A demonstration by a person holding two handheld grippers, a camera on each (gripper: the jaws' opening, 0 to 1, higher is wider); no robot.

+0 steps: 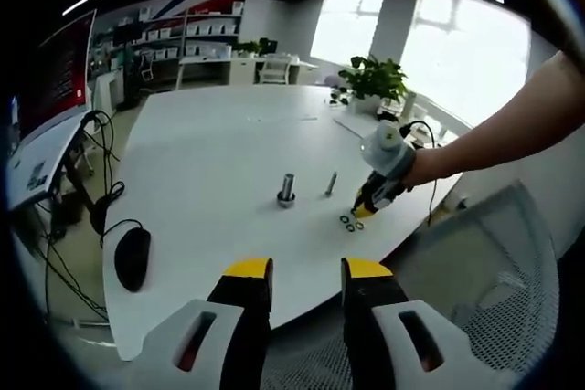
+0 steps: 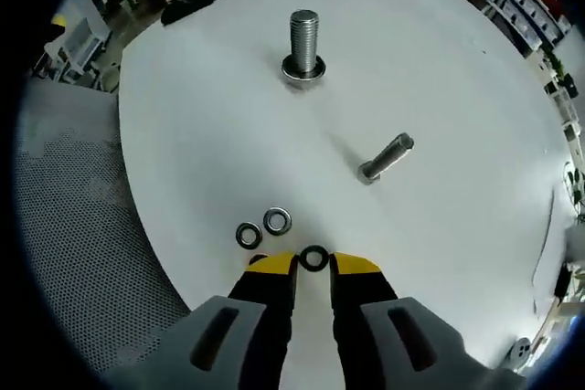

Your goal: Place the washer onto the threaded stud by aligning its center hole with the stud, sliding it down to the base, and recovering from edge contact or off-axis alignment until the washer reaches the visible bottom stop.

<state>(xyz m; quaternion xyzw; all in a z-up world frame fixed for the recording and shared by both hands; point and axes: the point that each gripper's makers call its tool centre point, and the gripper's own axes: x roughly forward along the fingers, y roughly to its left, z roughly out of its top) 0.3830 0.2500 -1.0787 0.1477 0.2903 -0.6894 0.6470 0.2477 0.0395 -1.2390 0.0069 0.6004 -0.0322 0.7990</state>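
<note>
- Right gripper: jaws a little apart, yellow tips low on the white table, with a dark washer lying flat in the gap between them. Whether the tips already touch it cannot be told; it looks bracketed, not lifted.
- Seen from the left gripper view, the right gripper sits tip-down at the washers near the table's edge, the person's forearm reaching in from the right.
- Just left of the tips lie 2 more washers: a dark one and a brighter silver one, almost touching, both flat on the table.
- Farther out: a loose bolt on its side, and beyond it the threaded stud standing upright on its wide base, well apart from the washers. A ring at its foot may be the base flange or a washer; cannot tell.
- Left gripper: jaws spread, holding nothing, hanging off the table's near edge, well back from the stud.
- Progress, as a judgement: early. The washer is at pickup; the grasp, carry, hole alignment and slide to the bottom stop all remain.
- The washer looks thin, small and dark, with a clear centre hole; lying flat, it may be awkward to pinch by the rim.
- Also on the table: a black mouse and a potted plant.
</note>
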